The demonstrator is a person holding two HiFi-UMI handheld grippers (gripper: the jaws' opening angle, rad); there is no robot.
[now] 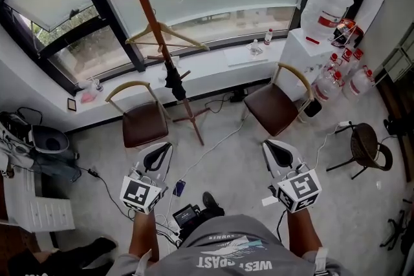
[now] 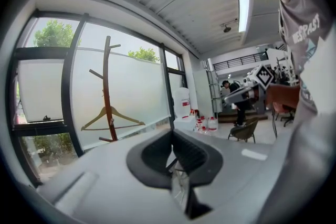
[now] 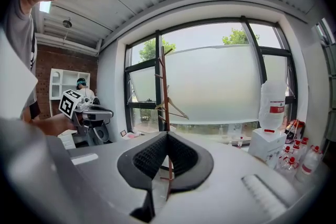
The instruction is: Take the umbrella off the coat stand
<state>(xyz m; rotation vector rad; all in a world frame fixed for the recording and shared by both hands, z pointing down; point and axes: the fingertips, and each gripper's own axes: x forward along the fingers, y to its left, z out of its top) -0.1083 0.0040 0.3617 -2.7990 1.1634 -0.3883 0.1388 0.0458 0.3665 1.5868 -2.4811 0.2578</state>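
Note:
A tall wooden coat stand [image 1: 155,22] rises by the window between two chairs. A wooden hanger [image 1: 165,34] hangs on it, and below that a folded black umbrella [image 1: 174,79] hangs against the pole. My left gripper [image 1: 169,145] and right gripper [image 1: 266,143] are both held low in front of me, well short of the stand, jaws shut and empty. The left gripper view shows its shut jaws [image 2: 171,134] with the stand [image 2: 107,86] far off to the left. The right gripper view shows shut jaws [image 3: 167,134] lined up with the stand [image 3: 164,92].
A brown chair [image 1: 143,123] stands left of the stand's feet, another [image 1: 275,106] to the right. A white cabinet [image 1: 304,52] with a water jug [image 1: 326,3], several bottles [image 1: 349,77], a round stool [image 1: 365,145] and floor cables [image 1: 213,145] lie around.

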